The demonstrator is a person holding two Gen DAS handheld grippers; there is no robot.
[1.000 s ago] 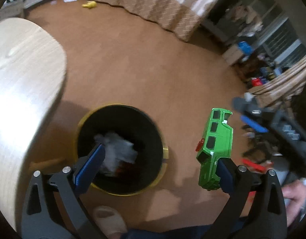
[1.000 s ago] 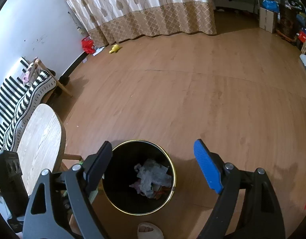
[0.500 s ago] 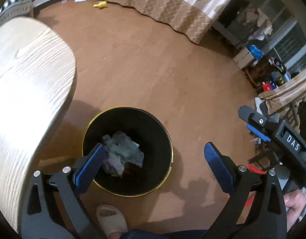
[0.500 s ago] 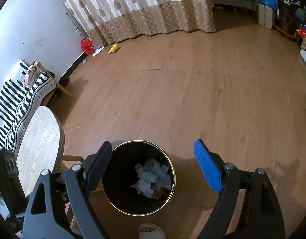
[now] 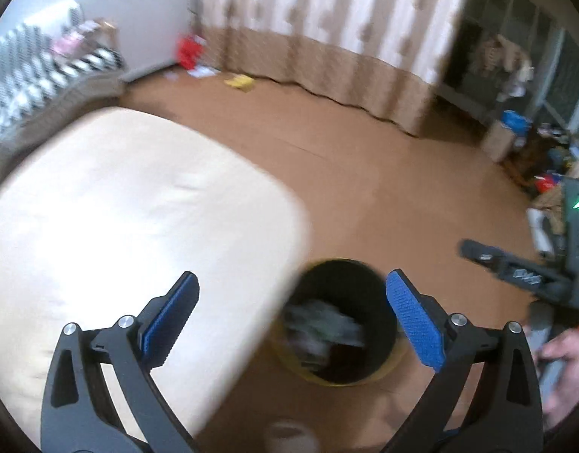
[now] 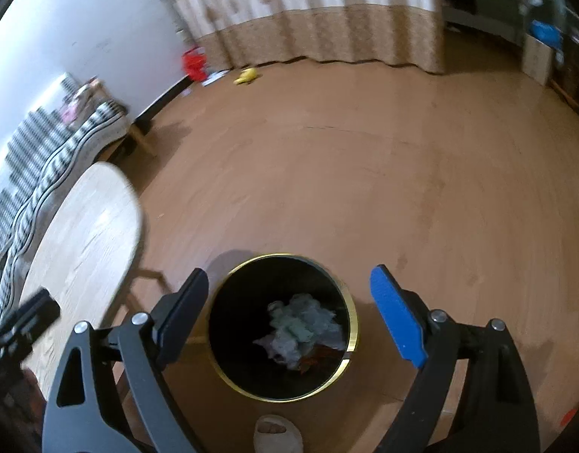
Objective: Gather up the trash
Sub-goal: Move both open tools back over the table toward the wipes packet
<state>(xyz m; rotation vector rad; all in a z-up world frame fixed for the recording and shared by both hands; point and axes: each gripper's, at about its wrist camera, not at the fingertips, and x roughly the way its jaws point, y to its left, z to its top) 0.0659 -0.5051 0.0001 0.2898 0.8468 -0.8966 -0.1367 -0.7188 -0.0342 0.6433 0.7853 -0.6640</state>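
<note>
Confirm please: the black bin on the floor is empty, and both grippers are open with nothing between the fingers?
Not quite. The black bin is not empty: crumpled paper lies inside, as the right wrist view shows. The left gripper and right gripper are indeed open and hold nothing.

Indoor light is dim and warm. Strong motion blur is seen in the left wrist view; glare washes out the table top [image 5: 112,204]. Fisheye bending and dark vignetting are noted at all edges.
</note>
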